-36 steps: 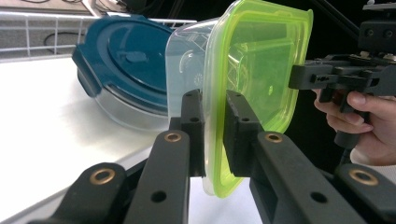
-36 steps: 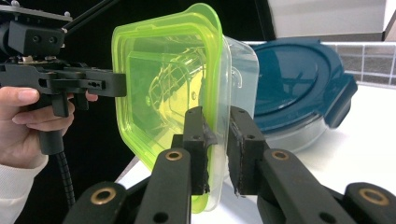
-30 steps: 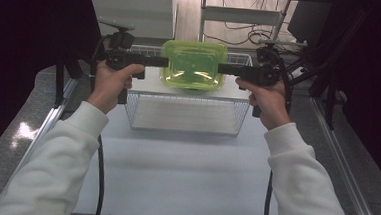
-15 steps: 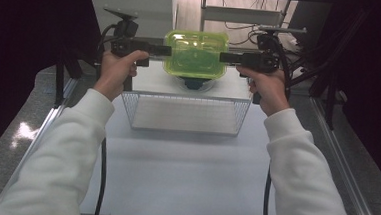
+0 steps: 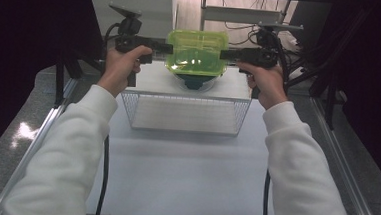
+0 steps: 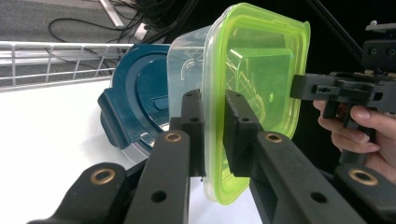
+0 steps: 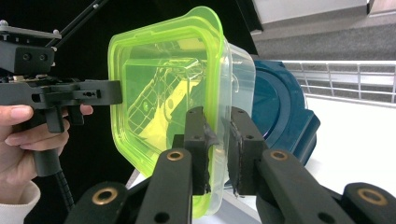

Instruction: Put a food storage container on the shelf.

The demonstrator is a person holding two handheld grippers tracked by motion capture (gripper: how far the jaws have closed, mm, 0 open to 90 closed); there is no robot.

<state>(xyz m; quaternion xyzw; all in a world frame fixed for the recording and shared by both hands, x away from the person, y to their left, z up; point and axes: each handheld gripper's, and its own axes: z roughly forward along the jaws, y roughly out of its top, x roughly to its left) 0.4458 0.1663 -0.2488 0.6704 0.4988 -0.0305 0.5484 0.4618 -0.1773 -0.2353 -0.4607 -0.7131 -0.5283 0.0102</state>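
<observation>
Container [image 5: 197,52] with its green lid [image 6: 252,88] hangs between my two grippers, past the wire basket [image 5: 185,114] toward twelve o'clock. My left gripper [image 6: 212,128] has its jaws clamped on the lid rim at nine o'clock, my right gripper [image 7: 217,140] clamped at three o'clock. Since a second ago I have carried it away from above the basket; it now sits over a dark blue lid [image 6: 135,107] on the desk [image 5: 185,167], so I judge set-down comes next.
</observation>
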